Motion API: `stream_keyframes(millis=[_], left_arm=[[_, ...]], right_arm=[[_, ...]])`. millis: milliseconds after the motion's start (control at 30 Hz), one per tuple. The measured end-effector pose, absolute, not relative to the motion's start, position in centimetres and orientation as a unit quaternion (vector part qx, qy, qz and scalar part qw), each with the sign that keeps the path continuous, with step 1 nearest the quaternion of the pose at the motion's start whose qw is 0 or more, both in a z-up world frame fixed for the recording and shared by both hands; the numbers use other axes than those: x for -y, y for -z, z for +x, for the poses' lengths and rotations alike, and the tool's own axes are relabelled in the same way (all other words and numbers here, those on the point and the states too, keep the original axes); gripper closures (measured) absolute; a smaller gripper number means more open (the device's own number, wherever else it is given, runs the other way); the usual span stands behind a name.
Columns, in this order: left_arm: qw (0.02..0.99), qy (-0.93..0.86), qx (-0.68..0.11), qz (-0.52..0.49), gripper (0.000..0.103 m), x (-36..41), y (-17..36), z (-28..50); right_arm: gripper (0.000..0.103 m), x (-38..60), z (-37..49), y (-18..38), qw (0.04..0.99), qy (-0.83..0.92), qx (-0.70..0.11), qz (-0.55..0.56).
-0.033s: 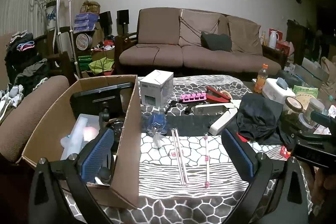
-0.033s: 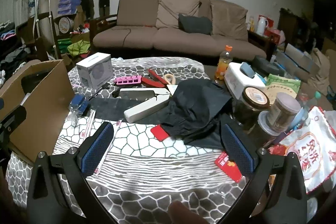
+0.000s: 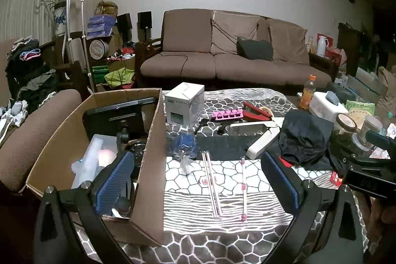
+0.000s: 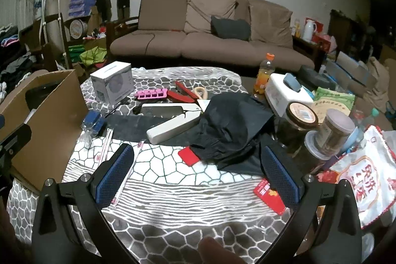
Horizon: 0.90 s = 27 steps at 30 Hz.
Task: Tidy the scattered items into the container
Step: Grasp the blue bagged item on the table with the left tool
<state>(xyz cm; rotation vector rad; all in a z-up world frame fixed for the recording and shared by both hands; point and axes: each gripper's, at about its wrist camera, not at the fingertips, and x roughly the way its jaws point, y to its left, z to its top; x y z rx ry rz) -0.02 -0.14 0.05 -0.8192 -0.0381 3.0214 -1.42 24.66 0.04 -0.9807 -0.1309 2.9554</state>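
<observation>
The cardboard box (image 3: 153,155) at nine o'clock on the table (image 3: 222,227) already held a black stand (image 3: 116,113) and a clear plastic tub (image 3: 91,160). Straws (image 3: 211,187), a pink foam strip (image 3: 226,114), a white box (image 3: 184,103) and black cloth (image 4: 230,125) lay scattered from twelve to three o'clock, so much seemed left. The left gripper (image 3: 196,186) and right gripper (image 4: 196,177) both gaped wide, holding nothing.

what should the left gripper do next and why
Probably lower the left gripper onto the pair of clear straws lying on the cloth between its open fingers. It holds nothing, they are the nearest loose item, and the cardboard box stands right beside them.
</observation>
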Motion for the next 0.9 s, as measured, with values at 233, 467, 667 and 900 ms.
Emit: stream_keyframes(millis=[233,467,667,900], left_arm=[[0.020,-0.960,0.025,-0.280,0.000,0.7,-0.3,-0.1],[0.064,-0.957,0.037,-0.281,0.000,0.5,0.0,-0.6],[0.080,-0.941,0.068,-0.322,0.000,0.5,2.6,-2.3],[0.080,-0.952,-0.026,-0.293,0.000,-5.5,4.6,-2.7]], right_arm=[[0.000,-24.4,-1.8,0.5,-0.015,-0.942,0.028,-0.334],[0.000,-24.2,-2.2,1.1,-0.043,-0.934,0.013,-0.354],[0.000,-24.8,-2.7,1.4,-0.062,-0.927,-0.015,-0.370],[0.000,-27.4,-3.5,1.2,-0.058,-0.920,-0.041,-0.384]])
